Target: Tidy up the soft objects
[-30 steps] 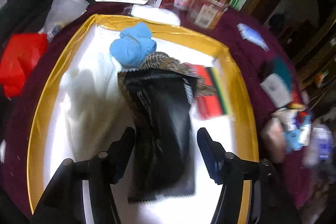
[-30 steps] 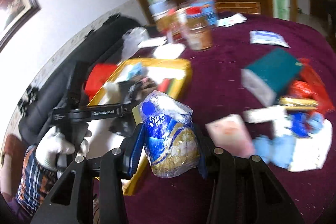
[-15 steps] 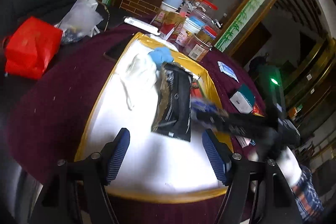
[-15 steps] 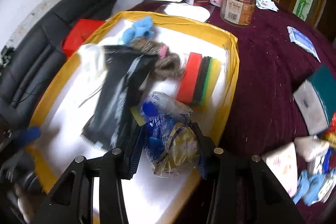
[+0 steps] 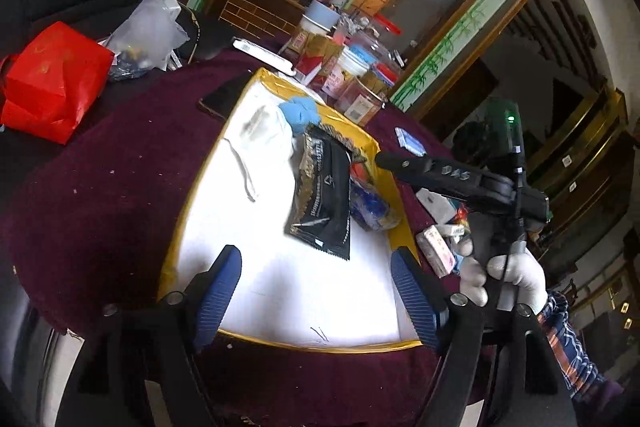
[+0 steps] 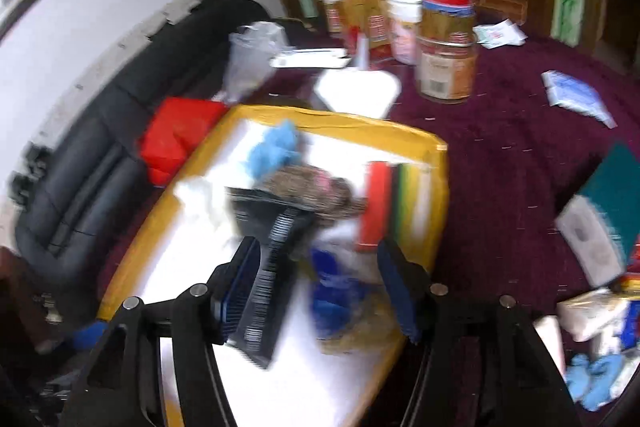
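A yellow-rimmed white tray lies on the maroon tablecloth. In it lie a blue cloth, a white cloth, a brown patterned fabric, a black packet, coloured sponges and a blue-and-gold bag. My left gripper hangs over the tray's near end, jaws opening, nothing between them. My right gripper straddles the bag, jaws opening; the bag rests on the tray and the left pad stands clear of it.
Jars, cups and boxes crowd the table's far side. A red bag and a clear plastic bag sit left of the tray, with a dark phone at its corner. Small packets lie to the right. A gloved hand holds the right gripper.
My left gripper pulled back from the black packet and its jaws widened. My right gripper carried the blue-and-gold bag over the tray, spread its jaws, and the bag now lies there.
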